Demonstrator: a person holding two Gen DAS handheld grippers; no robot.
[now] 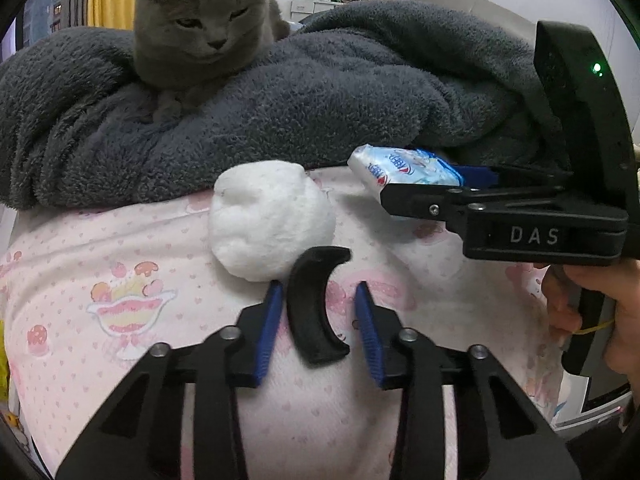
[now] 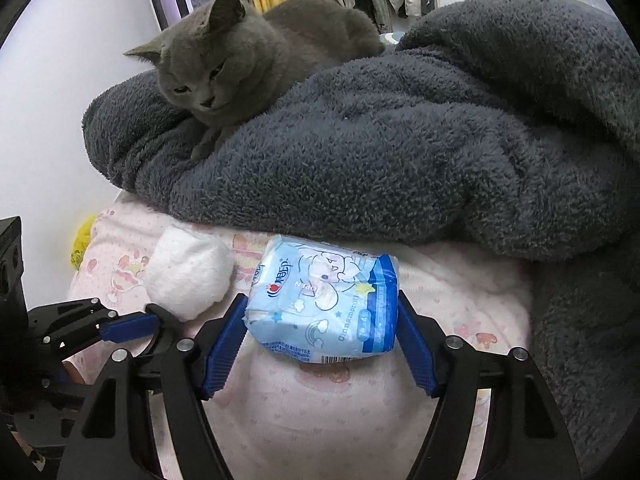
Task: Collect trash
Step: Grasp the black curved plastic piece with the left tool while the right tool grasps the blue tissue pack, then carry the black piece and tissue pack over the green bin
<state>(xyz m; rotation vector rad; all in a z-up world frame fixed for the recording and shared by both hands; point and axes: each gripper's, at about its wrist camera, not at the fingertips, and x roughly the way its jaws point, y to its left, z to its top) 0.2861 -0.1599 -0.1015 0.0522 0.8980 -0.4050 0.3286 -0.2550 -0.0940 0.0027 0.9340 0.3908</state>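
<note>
A black crescent-shaped plastic piece [image 1: 314, 306] lies on the pink bedsheet [image 1: 120, 360] between the fingers of my left gripper [image 1: 318, 296], which is open around it with gaps on both sides. My right gripper [image 2: 320, 308] holds a blue tissue pack [image 2: 324, 300] between its blue pads, just above the sheet. The pack also shows in the left wrist view [image 1: 404, 168], held by the right gripper [image 1: 420, 184]. A white plush ball [image 1: 270, 220] lies just beyond the crescent piece; it also shows in the right wrist view [image 2: 188, 270]. The left gripper [image 2: 132, 326] appears at the lower left there.
A grey cat [image 1: 200, 28] sits on a heaped dark grey fleece blanket [image 1: 320, 92] right behind the objects; both show in the right wrist view [image 2: 240, 56] [image 2: 440, 140]. A yellow item [image 2: 82, 240] lies at the bed's left edge. Shelves and clothes stand far behind.
</note>
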